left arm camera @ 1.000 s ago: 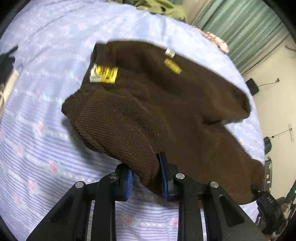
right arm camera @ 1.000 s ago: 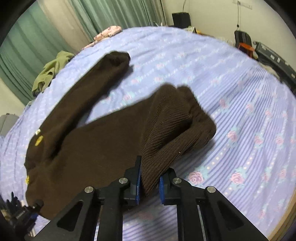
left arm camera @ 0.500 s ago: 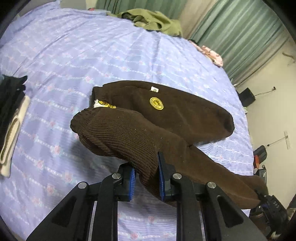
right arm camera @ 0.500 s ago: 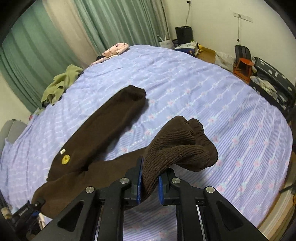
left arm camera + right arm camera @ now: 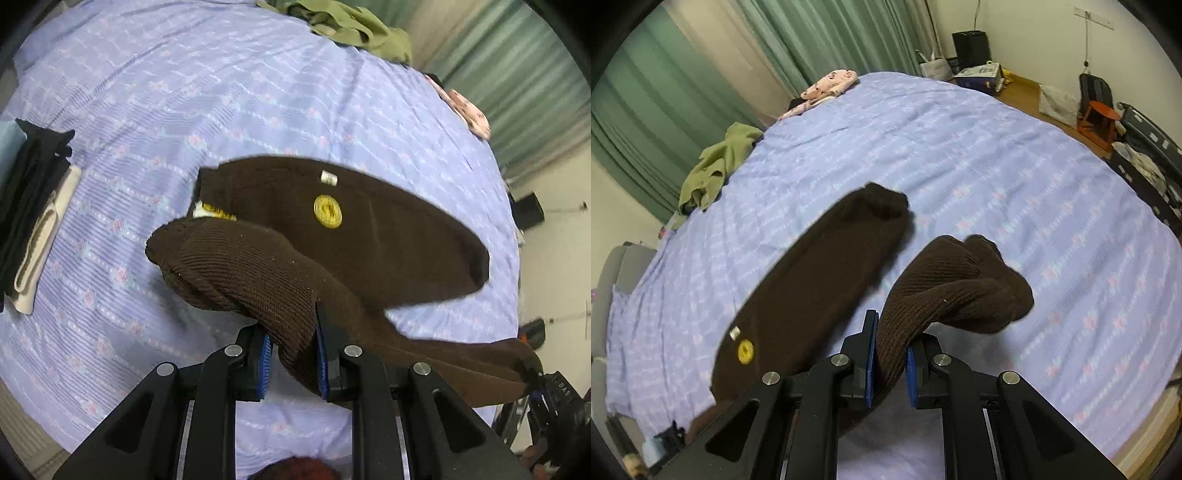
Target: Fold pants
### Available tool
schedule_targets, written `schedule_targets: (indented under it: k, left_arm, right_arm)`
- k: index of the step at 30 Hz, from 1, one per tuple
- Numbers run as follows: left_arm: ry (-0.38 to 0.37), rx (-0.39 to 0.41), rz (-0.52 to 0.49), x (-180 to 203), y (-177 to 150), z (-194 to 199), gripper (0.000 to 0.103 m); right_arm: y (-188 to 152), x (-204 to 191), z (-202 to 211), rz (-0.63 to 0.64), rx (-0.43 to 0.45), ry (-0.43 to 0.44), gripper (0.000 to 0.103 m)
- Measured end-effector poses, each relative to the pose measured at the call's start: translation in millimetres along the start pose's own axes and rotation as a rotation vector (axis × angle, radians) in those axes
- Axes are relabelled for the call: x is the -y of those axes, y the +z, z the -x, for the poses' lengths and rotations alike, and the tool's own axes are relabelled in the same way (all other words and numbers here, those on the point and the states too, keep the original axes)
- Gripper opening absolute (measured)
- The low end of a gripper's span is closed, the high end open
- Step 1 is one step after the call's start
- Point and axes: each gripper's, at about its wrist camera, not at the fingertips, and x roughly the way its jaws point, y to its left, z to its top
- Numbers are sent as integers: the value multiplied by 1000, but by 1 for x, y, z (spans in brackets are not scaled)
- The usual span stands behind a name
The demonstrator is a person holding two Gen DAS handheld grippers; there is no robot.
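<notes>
Pants [image 5: 388,236] lengthwise between both tools

**Dark brown on lilac**

The pants [image 5: 388,240] are dark chocolate brown in a ribbed knit, with a round yellow badge [image 5: 327,211] and a small white tag [image 5: 328,177]. The bedsheet [image 5: 221,92] is pale lilac, striped, with rows of small pink roses. Both grippers are black with blue pads [image 5: 264,356]. The curtains [image 5: 812,40] are muted green. A crumpled garment [image 5: 713,170] is olive green; another cloth [image 5: 827,86] is pink-patterned. A folded stack [image 5: 29,206] is black and cream.
</notes>
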Motion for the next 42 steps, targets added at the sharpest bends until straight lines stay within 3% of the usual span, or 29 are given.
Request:
schedule_targets:
  k: [5, 12, 18, 22, 24, 26, 28, 29, 30, 33, 36, 39, 42]
  left_arm:
    - [3, 70, 0, 26, 42, -13, 20]
    - [36, 71, 65, 44, 97, -66, 21]
    - [80, 54, 91, 43, 122, -110, 23]
    - [100, 28, 64, 38, 136, -138, 29]
    - [101, 6, 44, 37, 142, -145, 47]
    - [73, 20, 30, 39, 146, -140, 67]
    - [53, 82, -5, 44, 147, -119, 82]
    - [51, 113, -22, 46, 148, -107, 92]
    - [44, 145, -40, 48, 147, -95, 96]
    - [48, 238, -160, 57, 144, -58, 98]
    - [46, 298, -420, 68, 135, -33, 98]
    - [72, 349, -675, 65, 110, -19, 99]
    - [57, 335, -790, 38, 92, -20, 98]
  right_arm:
    - [43, -23, -30, -33, 38, 68, 14]
    - [89, -58, -98, -30, 41, 61, 14]
    - [105, -76, -159, 18, 13, 32, 14]
    - [107, -97, -188, 124, 22, 14, 14]
    - [107, -102, -198, 142, 5, 30, 20]
    - [109, -106, -200, 169, 12, 33, 37]
    - [110, -110, -191, 194, 49, 47, 59]
    - [110, -112, -179, 207, 84, 67, 62]
    - [111, -113, -168, 216, 106, 79, 64]
    - [110, -114, -134, 245, 179, 99, 66]
    - [100, -107, -90, 315, 282, 54, 78]
    - [83, -103, -66, 421, 289, 16, 78]
    - [58, -112, -57, 518, 253, 6, 78]
